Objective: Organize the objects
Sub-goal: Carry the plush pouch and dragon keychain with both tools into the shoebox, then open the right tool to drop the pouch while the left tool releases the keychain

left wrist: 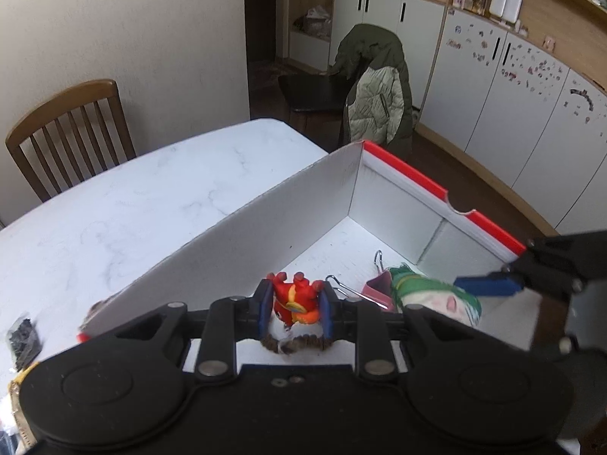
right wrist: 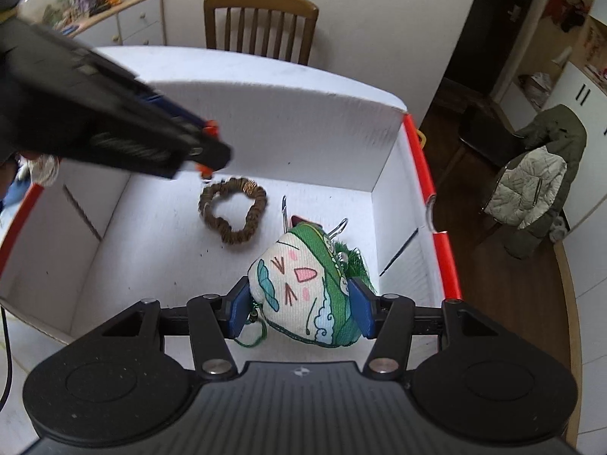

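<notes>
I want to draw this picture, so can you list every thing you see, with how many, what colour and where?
Box: one, white with red rim, on the table.
Hair tie: one, brown, on the box floor.
Binder clip: one, pink with silver handles, on the box floor.
Plush toy: one, white and green, over the box.
Small figure: one, red and orange, over the box.
Table: one, white marble.
Wooden chair: one, brown, beside the table.
Jacket: one, green, on a dark chair.
Left gripper: black, jaws holding the figure.
Right gripper: black, jaws holding the plush toy.
</notes>
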The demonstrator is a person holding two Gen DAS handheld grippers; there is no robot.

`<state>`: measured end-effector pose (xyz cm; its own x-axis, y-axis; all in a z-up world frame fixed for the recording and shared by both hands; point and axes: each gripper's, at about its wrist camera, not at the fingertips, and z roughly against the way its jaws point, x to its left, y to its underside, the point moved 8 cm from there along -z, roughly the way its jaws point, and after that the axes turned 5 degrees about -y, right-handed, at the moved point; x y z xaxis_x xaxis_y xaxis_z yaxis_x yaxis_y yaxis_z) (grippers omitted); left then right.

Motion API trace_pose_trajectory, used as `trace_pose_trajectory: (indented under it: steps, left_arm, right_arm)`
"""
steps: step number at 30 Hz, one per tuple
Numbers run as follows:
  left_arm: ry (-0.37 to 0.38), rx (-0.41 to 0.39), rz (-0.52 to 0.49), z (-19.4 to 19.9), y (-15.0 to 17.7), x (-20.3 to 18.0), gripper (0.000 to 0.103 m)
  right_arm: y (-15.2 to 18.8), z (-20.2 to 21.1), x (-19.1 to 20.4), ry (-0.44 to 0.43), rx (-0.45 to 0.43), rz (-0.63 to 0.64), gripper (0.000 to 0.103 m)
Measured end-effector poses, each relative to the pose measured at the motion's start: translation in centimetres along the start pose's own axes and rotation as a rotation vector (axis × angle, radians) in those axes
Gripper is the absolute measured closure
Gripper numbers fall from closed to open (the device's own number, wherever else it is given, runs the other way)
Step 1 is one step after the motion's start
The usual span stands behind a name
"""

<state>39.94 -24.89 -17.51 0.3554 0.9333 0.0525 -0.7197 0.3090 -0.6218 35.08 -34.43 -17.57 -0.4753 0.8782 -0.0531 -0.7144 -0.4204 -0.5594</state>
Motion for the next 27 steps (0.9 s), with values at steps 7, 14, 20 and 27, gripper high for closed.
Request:
trace_pose_trajectory:
  steps: [7, 14, 20, 27]
  left_arm:
    - [-0.012, 0.039, -0.015, -2.7, -0.6, -1.0, 0.079]
    - [-0.025, 0.076, -0.037, -5.2, -0.9, -2.2, 0.079]
    - [-0.043, 0.125, -0.020, -7.1, -0.7, -1.7, 0.079]
    - [-0.047, 0.151, -0.030, -7.5, -0.4, -1.9, 0.074]
  right_arm:
    - [0.6, -0.8, -0.5, -0.011, 0.012, -0.010, 0.048]
    - [0.8, -0.6, -1.1, -0.019, -0.003, -0.048, 0.047]
    - [0.9, -0.1, -1.3, -0.036, -0.010, -0.058, 0.046]
    - [0.8, 0.6, -1.6, -0.051, -0.030, -0.093, 0.039]
